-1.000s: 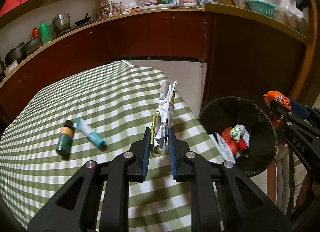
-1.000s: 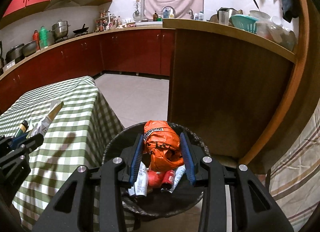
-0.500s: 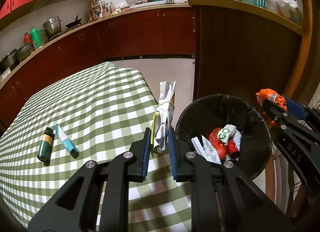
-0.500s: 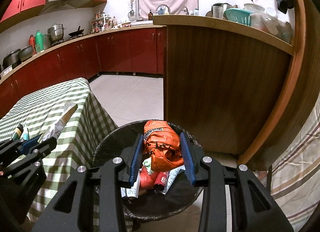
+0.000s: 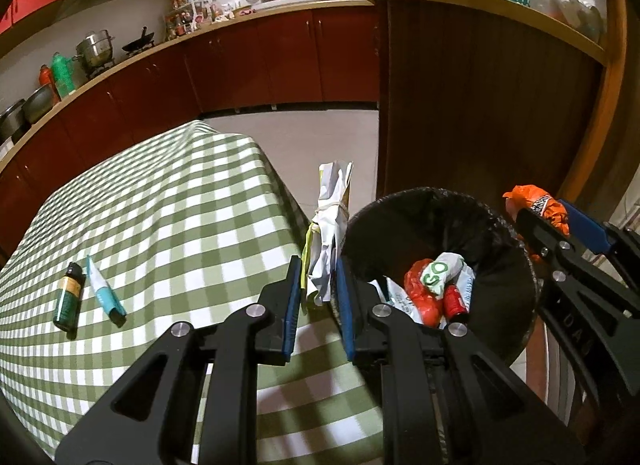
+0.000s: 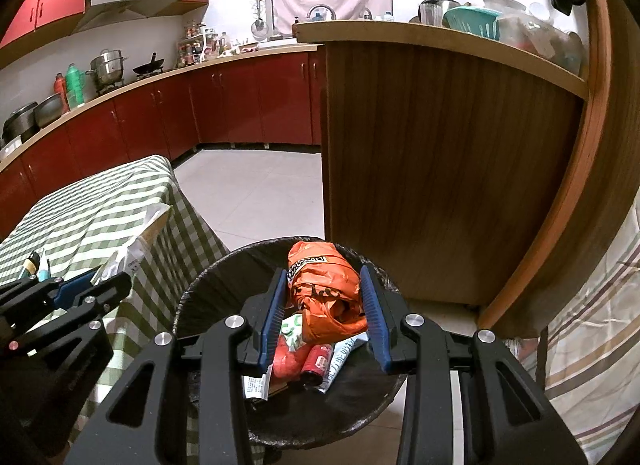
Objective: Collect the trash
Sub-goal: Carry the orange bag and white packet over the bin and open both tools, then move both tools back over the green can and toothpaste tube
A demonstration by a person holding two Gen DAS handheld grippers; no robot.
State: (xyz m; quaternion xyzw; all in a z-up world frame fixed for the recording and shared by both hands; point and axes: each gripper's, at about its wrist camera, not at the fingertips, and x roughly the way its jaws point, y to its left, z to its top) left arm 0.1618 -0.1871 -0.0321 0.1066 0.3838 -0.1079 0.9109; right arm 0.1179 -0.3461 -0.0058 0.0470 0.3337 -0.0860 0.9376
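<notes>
My left gripper (image 5: 317, 289) is shut on a crumpled white and yellow wrapper (image 5: 330, 225), held upright at the table's right edge beside the black-lined trash bin (image 5: 500, 297). My right gripper (image 6: 325, 301) is shut on a crumpled orange plastic bag (image 6: 324, 289) and hangs over the open bin (image 6: 212, 293). Inside the bin lie a red wrapper (image 5: 420, 293), a white and green packet (image 5: 442, 271) and other scraps. In the left wrist view the right gripper (image 5: 556, 221) with its orange bag (image 5: 536, 205) shows at the bin's far rim. The left gripper (image 6: 92, 283) appears at the left of the right wrist view.
A green checked tablecloth (image 5: 160, 225) covers the table; on it lie a small dark green bottle (image 5: 69, 297) and a teal tube (image 5: 105, 292). A wooden counter panel (image 6: 440, 169) stands right behind the bin. Red kitchen cabinets (image 6: 240, 101) line the far wall, with tiled floor (image 6: 256, 193) between.
My left gripper has carried the wrapper rightward from over the table to the bin's rim. The bin now fills more of both views. The right gripper has barely shifted over the bin.
</notes>
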